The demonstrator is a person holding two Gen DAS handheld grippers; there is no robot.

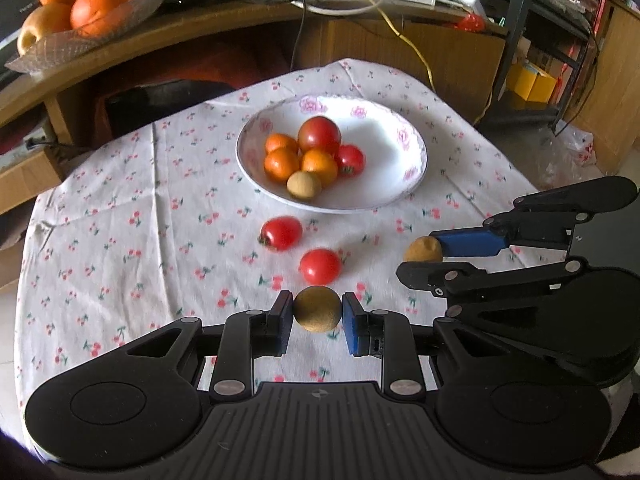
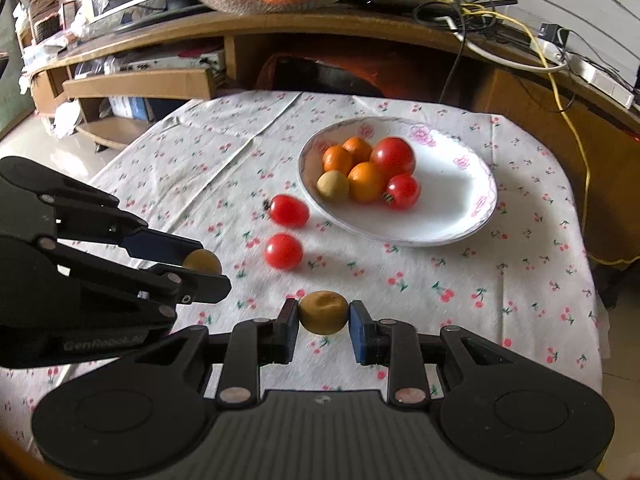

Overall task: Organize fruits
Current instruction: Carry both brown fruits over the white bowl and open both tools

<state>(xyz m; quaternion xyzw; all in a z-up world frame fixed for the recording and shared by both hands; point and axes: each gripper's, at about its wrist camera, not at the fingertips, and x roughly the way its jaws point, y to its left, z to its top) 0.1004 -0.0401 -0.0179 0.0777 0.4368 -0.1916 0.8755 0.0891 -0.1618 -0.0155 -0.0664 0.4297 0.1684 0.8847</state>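
- The left gripper (image 1: 318, 312) has its blue-padded fingers (image 1: 352, 322) clamped on a round brown fruit (image 1: 318, 309), one pad pressing each side, and the fruit is clear of the cloth below it.
- The right gripper (image 2: 324, 314) is likewise clenched on a second brown fruit (image 2: 323, 312), a slightly dimpled one, squeezed between its two pads.
- Each gripper shows in the other's view: from the left wrist the right one reaches in from the right edge with its fruit (image 1: 423, 250) at its tips; from the right wrist the left one comes in from the left edge with its fruit (image 2: 202, 262).
- A white bowl (image 1: 400, 184) with pink flowers on its rim stands farther back on the floral tablecloth (image 1: 120, 220), well apart from both grippers.
- Inside the bowl lie three small orange fruits (image 1: 319, 166), a large red tomato (image 1: 319, 135), a smaller red tomato (image 1: 351, 160) and one pale brown fruit (image 1: 304, 185), all bunched together toward the bowl's left half.
- Two red cherry tomatoes (image 1: 281, 233) lie loose on the cloth between the bowl and the grippers, near each other but not touching; the nearer one (image 1: 321, 266) sits just beyond the left gripper's fruit.
- On the wooden shelf (image 1: 200, 28) behind the table, a clear dish (image 1: 60, 48) holds big oranges (image 1: 105, 5).
- Cables, one of them yellow (image 1: 416, 54), trail over the shelf.
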